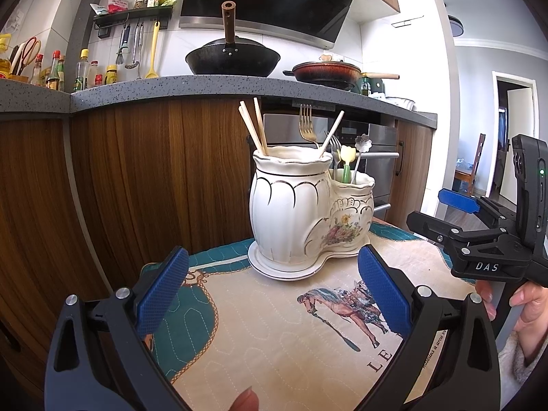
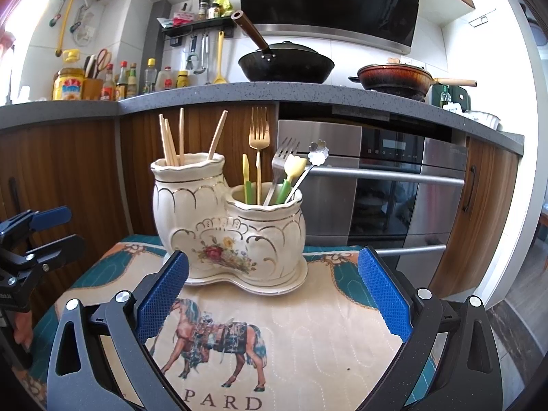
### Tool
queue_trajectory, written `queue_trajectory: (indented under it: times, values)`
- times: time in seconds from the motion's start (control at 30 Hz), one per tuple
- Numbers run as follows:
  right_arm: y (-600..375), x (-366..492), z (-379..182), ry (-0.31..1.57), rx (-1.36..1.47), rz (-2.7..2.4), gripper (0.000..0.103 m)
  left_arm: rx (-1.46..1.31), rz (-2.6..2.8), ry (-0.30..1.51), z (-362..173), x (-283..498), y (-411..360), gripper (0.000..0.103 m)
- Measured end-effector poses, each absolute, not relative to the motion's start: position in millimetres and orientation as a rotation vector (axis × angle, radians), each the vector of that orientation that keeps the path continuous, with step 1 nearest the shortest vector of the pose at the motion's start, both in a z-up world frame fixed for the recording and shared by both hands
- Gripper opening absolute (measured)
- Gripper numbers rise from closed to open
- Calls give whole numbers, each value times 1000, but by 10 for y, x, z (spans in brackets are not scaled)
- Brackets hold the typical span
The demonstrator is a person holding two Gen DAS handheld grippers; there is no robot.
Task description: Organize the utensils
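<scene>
My left gripper (image 1: 272,294) and right gripper (image 2: 272,294) both stand apart, empty. The utensil holder (image 2: 229,236) sits centre frame, dead ahead; utensils upright, my right gripper seemingly nearer.

Grey speckled countertop (image 2: 239,90) tops wood-grain cabinets (image 2: 68,171) beside a steel oven (image 2: 394,178).

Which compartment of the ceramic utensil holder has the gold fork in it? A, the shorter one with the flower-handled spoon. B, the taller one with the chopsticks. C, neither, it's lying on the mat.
A: in the right wrist view the gold fork stands in the shorter compartment beside the flower-handled spoon, while the chopsticks fill the taller one.
</scene>
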State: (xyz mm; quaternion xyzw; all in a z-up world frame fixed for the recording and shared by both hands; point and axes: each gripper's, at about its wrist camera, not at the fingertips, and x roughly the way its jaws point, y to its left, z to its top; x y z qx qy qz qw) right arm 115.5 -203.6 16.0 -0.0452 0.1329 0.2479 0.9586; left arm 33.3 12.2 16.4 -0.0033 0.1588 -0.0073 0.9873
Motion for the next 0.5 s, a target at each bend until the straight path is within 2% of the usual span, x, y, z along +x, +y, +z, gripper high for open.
queue_trajectory:
  times: [0.5]
  values:
    - [-2029,1163,166,272,-93,503,98,1,-16,323,145,351,109,97]
